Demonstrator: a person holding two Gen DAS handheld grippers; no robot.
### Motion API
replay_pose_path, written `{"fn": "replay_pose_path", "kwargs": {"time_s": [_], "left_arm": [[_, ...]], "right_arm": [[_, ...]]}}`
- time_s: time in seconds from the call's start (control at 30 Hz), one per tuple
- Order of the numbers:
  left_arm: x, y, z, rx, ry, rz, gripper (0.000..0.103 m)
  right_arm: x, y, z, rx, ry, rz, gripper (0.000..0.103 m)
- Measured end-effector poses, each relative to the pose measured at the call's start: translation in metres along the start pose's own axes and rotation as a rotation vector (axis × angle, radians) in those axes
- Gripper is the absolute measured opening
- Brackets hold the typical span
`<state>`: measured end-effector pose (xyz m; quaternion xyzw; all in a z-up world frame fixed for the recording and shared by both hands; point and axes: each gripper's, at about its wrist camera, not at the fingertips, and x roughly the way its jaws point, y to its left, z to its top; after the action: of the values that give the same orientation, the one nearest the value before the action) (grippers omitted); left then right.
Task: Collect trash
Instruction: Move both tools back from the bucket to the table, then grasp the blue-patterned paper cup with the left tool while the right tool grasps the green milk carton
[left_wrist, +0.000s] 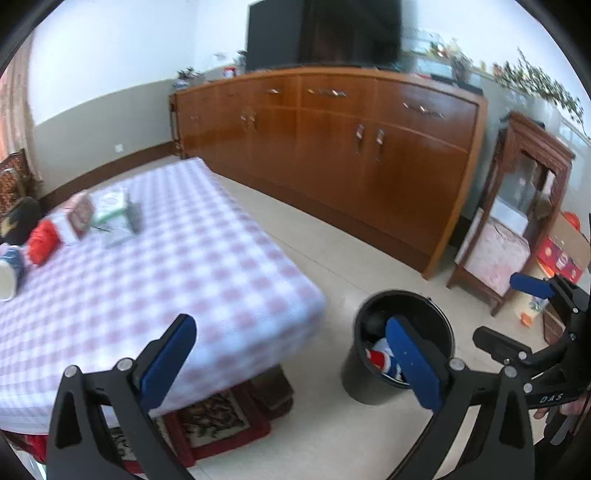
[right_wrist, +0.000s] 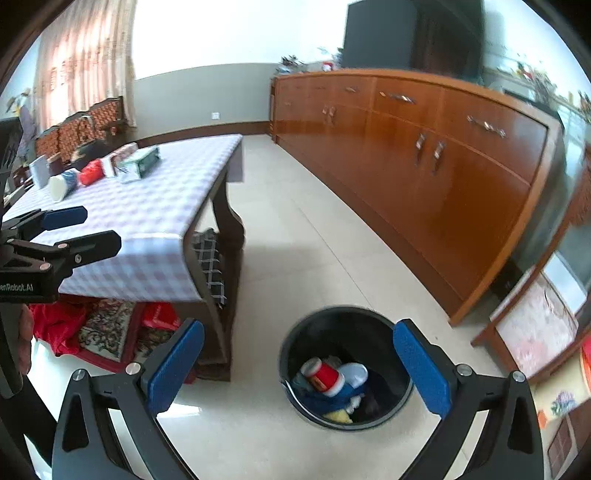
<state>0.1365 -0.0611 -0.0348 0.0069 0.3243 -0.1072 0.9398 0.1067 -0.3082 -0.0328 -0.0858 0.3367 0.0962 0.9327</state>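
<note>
Hovering above a black bin (right_wrist: 345, 369) on the pale tiled floor (right_wrist: 295, 236), the right claw (right_wrist: 299, 365) has its blue pads spread wide apart and holds nothing. Inside the bin lie a red can (right_wrist: 324, 374), a white cup (right_wrist: 354, 373), something blue and a yellow scrap. The left claw (left_wrist: 291, 362) is also wide apart and empty, held over the near corner of the desk (left_wrist: 207, 266), with the bin just beyond its right pad. The desk wears a purple-and-white checked cloth. At its far end, well apart from both claws, sit more things: a white-and-blue cup (right_wrist: 62, 184) lying on its side, a red can (right_wrist: 90, 172) beside it, a green-and-white box (right_wrist: 142, 164) and a reddish packet (left_wrist: 79, 214); blur hides their details. Under the desk lie patterned mats (right_wrist: 107, 328) and red cloth (right_wrist: 55, 325). A long wooden cabinet (left_wrist: 332, 147) runs along the wall behind, with a dark television (left_wrist: 325, 33) on top. A small wooden stand (left_wrist: 517, 206) sits to its right.
</note>
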Motion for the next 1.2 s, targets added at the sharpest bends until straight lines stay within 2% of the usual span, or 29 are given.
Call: {"fn": "replay_pose_path", "kwargs": {"time_s": [0.47,0.73,0.9,1.0,1.2], "left_arm": [[-0.048,0.113,-0.002,-0.106,-0.052,0.198,0.103],[-0.064,0.187,-0.009,-0.182,-0.058,0.305,0.103],[-0.071,0.23,-0.013,-0.224,-0.06,0.372,0.103],[-0.074,0.254,-0.014,-0.245,-0.066,0.409,0.103],[-0.063,0.305,-0.016,-0.287,-0.029,0.471,0.103]], "right_arm": [[0.013,0.107,0.073,-0.112,-0.09,0.15,0.103],[0.037,0.168,0.106,-0.14,-0.082,0.242,0.103],[0.052,0.208,0.127,-0.194,-0.059,0.237,0.103],[0.066,0.23,0.142,-0.195,-0.042,0.231,0.103],[0.104,0.262,0.172,-0.176,-0.014,0.237,0.103]]}}
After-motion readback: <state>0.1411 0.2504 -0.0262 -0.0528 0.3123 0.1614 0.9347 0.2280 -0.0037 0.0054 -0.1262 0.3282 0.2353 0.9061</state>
